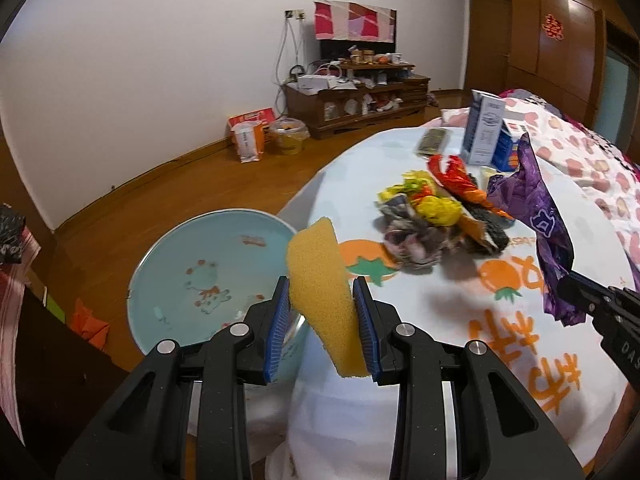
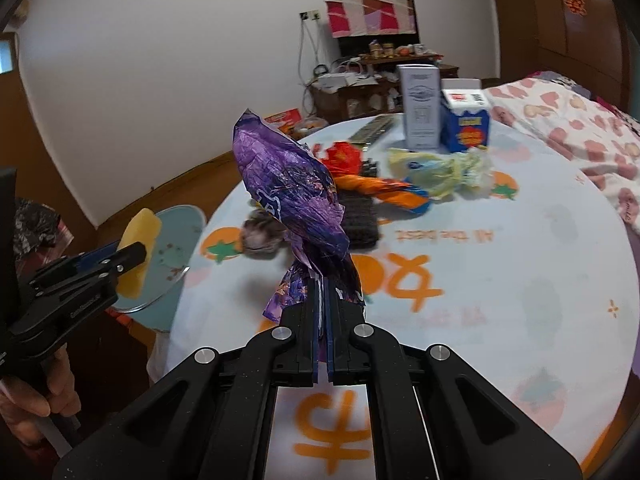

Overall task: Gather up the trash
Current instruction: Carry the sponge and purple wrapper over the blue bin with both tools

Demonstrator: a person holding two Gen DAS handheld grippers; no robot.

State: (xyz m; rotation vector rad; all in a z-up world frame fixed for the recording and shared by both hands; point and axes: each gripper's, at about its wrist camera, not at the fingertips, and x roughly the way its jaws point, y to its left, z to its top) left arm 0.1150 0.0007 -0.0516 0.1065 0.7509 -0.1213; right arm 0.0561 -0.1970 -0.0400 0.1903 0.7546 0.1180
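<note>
The left gripper [image 1: 322,316] is pinching a yellow sponge [image 1: 320,280] between its blue pads, holding it over the near left edge of the round table [image 1: 440,360], just above a pale blue enamel basin [image 1: 200,264] sitting lower at the table's left. The right gripper [image 2: 324,312], its jaws pressed together, is clamping the twisted end of a purple foil wrapper [image 2: 288,184], which is standing up over the tablecloth and blocking part of the view to the far side. Beyond it, more trash is lying mid-table: a red-orange wrapper [image 2: 344,156], an orange-and-blue wrapper [image 2: 400,194], a pale yellow plastic bag [image 2: 444,170], a dark mesh piece [image 2: 358,220] and a grey crumpled wad [image 2: 260,236]. Two cartons are standing at the far edge, a tall grey-blue one [image 2: 420,106] and a shorter blue one [image 2: 466,120], just beside each other. A person's hand [image 2: 36,396] is gripping the left tool's handle.
</note>
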